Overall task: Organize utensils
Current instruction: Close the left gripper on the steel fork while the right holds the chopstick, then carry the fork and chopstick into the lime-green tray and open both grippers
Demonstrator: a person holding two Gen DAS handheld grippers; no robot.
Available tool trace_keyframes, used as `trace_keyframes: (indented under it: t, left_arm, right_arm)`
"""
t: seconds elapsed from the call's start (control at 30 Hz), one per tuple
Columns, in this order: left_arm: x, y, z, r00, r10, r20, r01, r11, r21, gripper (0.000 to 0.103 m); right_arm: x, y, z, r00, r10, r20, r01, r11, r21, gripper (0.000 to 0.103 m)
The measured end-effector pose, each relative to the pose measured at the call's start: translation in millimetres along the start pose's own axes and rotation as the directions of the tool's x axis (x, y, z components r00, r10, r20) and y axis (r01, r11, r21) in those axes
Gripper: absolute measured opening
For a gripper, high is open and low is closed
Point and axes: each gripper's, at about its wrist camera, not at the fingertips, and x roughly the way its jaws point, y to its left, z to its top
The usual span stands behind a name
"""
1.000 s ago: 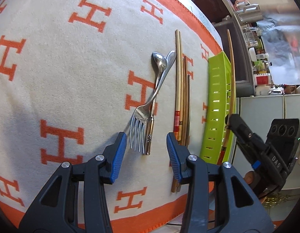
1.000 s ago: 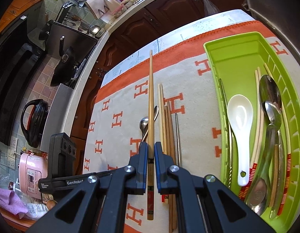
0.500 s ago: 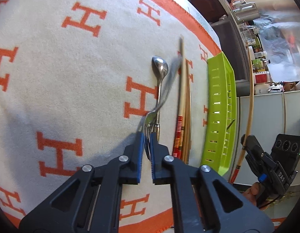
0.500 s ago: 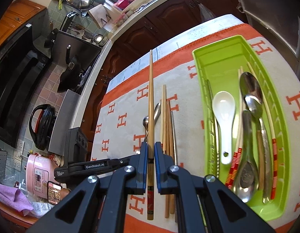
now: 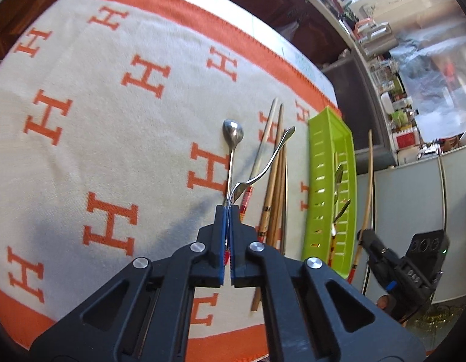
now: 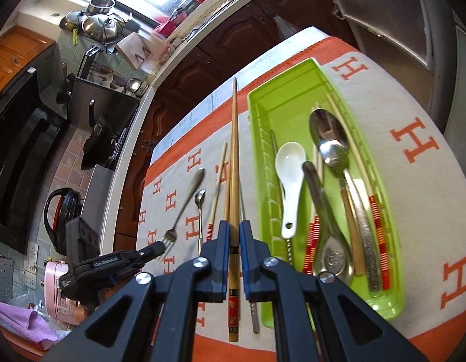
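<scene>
My left gripper is shut on a metal fork by its tines and holds it lifted off the cloth, handle pointing away; it also shows in the right wrist view. A small metal spoon and several chopsticks lie on the cloth beside it. My right gripper is shut on a wooden chopstick, held in the air left of the green tray. The tray holds a white spoon, metal spoons and chopsticks.
The white cloth with orange H marks covers the table. The right gripper's body hangs past the tray at the table's edge. Dark cabinets and a kitchen counter lie beyond the table.
My left gripper closed on the fork's tines and lifted it off the cloth. My right gripper carried the chopstick up and back, with the tray now nearer its right side.
</scene>
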Motion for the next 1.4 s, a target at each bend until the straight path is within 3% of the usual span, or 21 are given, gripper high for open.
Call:
trace_keyframes:
  t: [0.4,0.5,0.63,0.93,1.03,1.17,1.4]
  left_arm:
    - [-30,-55,-6,0.998,-0.036,0.058,0.034,0.998,0.047,0.0]
    - [-20,-82,-10,0.998,-0.012,0.059,0.007,0.997,0.075,0.0]
    - [2,-123,-15,0.999,0.035,0.041,-0.039,0.992,0.122,0.0]
    - [51,-193,-41,0.983,0.167,0.075,-0.18,0.958,0.223,0.0]
    - [66,-206,-53,0.968,0.223,0.112,-0.245,0.935,0.256,0.0]
    - [73,-219,-70,0.929,0.306,0.206,-0.359,0.879,0.313,0.0]
    - [75,-231,-90,0.892,0.357,0.278,-0.444,0.804,0.395,0.0]
  right_arm:
    - [-3,-29,5,0.995,-0.102,0.023,0.1,0.994,0.047,0.007]
    - [5,-32,9,0.987,-0.158,-0.006,0.158,0.987,0.022,0.007]
    - [16,-29,16,0.953,-0.302,-0.017,0.3,0.952,-0.063,0.007]
    - [1,-40,3,0.957,-0.286,-0.04,0.283,0.957,-0.059,0.017]
    - [-4,-41,-2,0.961,-0.272,-0.046,0.269,0.961,-0.058,0.017]
    - [-10,-39,-9,0.963,-0.267,-0.042,0.264,0.962,-0.069,0.017]
    - [-12,-40,-16,0.965,-0.259,-0.052,0.255,0.965,-0.063,0.017]
